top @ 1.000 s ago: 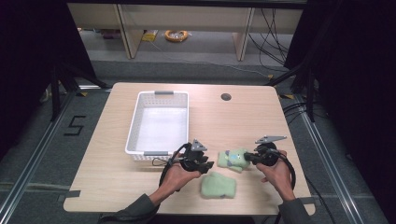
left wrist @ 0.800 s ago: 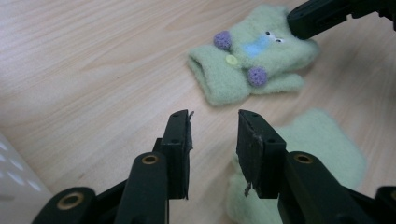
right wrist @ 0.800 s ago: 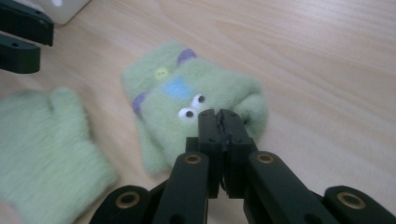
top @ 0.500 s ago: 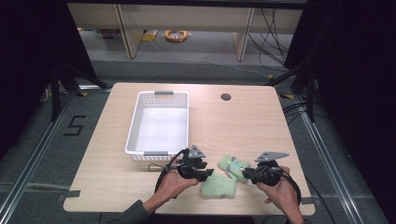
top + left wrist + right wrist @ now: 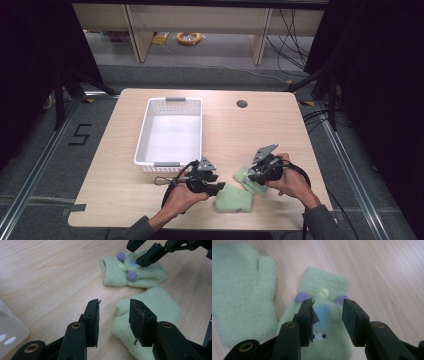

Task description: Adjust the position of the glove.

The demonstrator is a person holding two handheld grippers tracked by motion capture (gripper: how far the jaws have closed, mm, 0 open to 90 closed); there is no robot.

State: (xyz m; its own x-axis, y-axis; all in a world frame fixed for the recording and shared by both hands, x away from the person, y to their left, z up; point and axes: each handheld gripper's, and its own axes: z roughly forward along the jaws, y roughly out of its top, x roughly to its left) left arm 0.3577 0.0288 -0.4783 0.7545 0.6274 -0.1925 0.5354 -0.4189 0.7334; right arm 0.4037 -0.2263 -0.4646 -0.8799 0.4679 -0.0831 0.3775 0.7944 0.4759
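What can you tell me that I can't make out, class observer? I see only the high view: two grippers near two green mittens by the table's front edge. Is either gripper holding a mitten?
Observer: No. In the left gripper view the left gripper is open, its jaws apart just over the cuff of the plain mitten.
Operator: And the right one?
Observer: The right gripper is open too, jaws either side of the decorated mitten, not closed on it.
Operator: Decorated how?
Observer: It has a face: a yellow button, two purple pompoms, a blue patch and small eyes.
Operator: Do the mittens overlap?
Observer: The left gripper view shows them side by side, about touching at one edge.
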